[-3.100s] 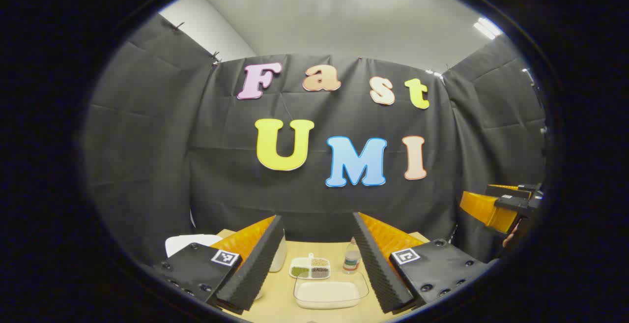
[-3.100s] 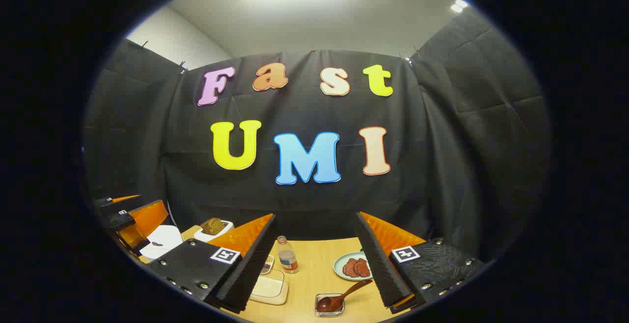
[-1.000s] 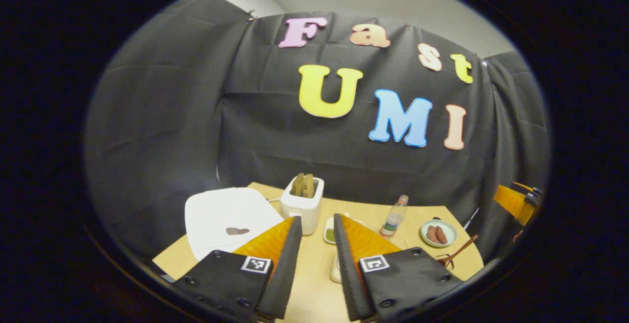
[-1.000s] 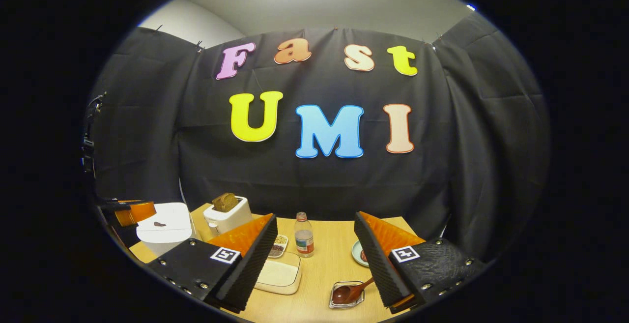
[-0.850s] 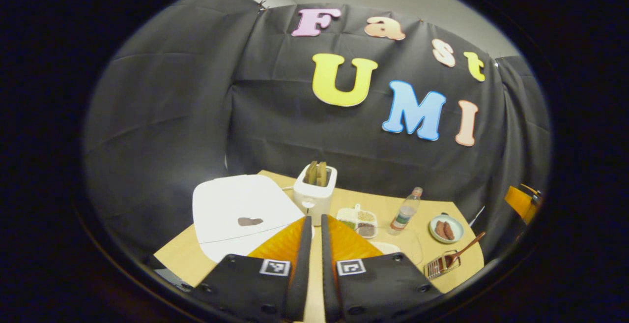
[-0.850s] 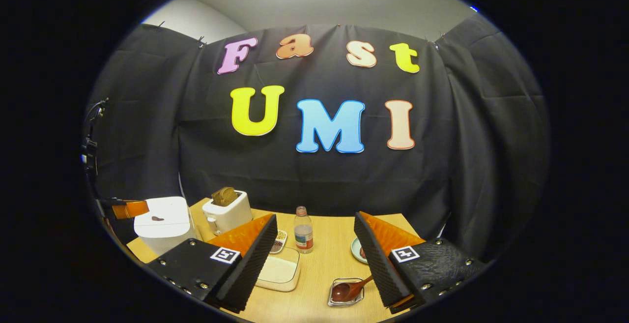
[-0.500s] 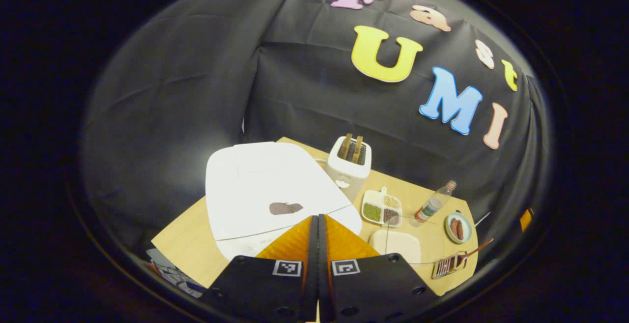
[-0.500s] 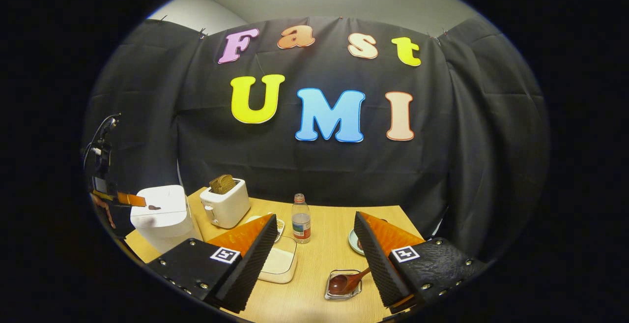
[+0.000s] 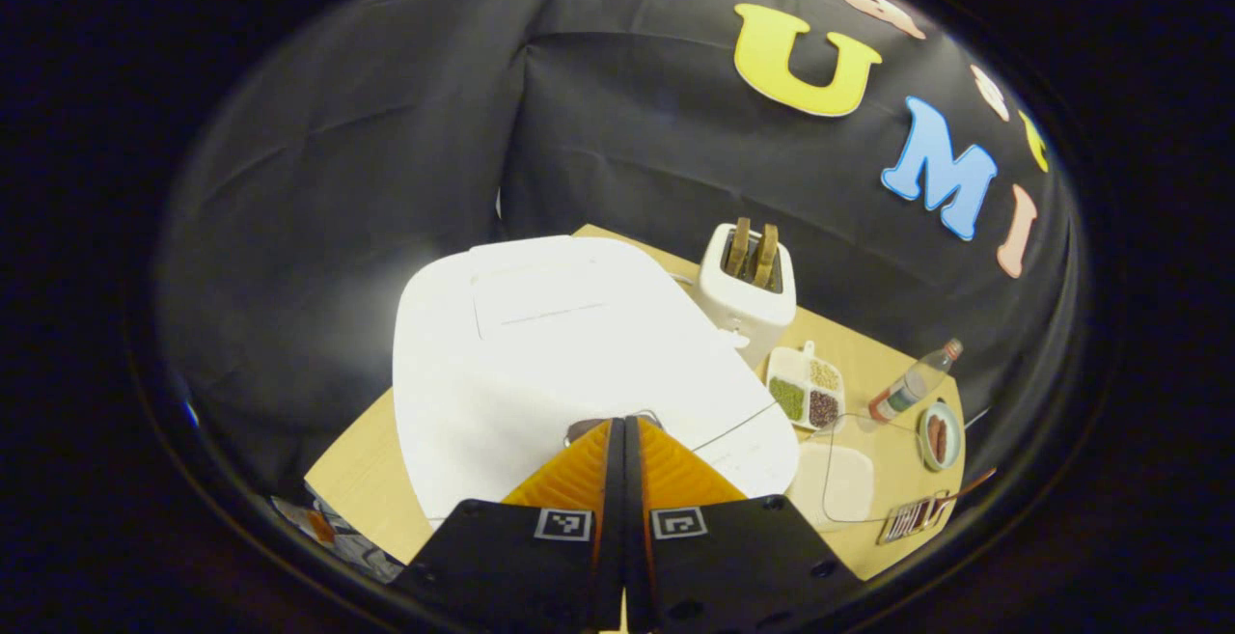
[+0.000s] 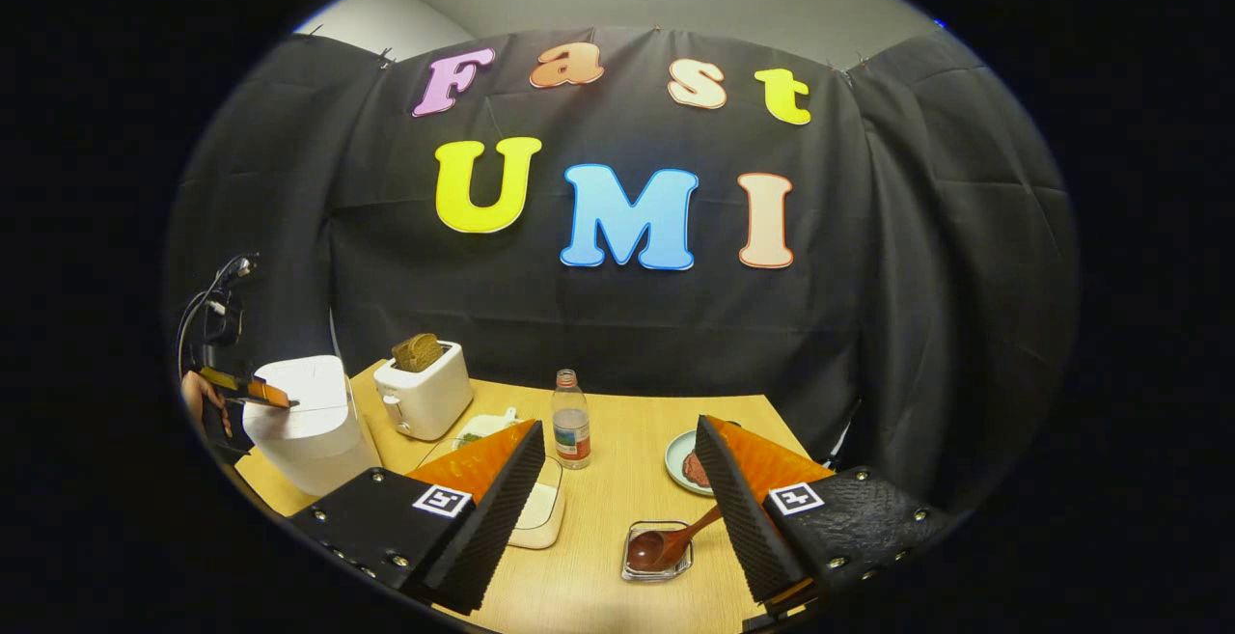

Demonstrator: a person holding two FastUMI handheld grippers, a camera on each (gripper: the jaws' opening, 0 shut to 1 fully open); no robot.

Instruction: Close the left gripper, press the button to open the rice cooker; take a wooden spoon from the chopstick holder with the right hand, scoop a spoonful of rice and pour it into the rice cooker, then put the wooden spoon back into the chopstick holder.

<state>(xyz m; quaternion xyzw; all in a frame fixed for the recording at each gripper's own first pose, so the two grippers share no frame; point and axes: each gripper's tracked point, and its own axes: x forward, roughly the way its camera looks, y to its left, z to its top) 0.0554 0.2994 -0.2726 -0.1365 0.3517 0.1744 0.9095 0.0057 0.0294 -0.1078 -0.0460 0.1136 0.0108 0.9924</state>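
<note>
A: We log the rice cooker (image 9: 569, 344) at the table's (image 9: 362, 465) left end, lid down. The left gripper (image 9: 617, 422) has its fingers pressed together, tips at the dark button (image 9: 589, 427) on the lid's front edge.

B: Contact? We cannot tell. In the right gripper view the right gripper (image 10: 617, 480) is spread wide, nothing between its fingers, above the table.

A: Containers: the wooden spoon (image 10: 671, 542) lies bowl-down in the clear chopstick holder (image 10: 658, 564) (handle angled up right). Rice fills the clear tub (image 10: 537, 509). Toaster (image 10: 423, 400) holds bread; a divided dish (image 9: 806, 391) holds grains; plate (image 9: 939, 436) holds brown pieces.
</note>
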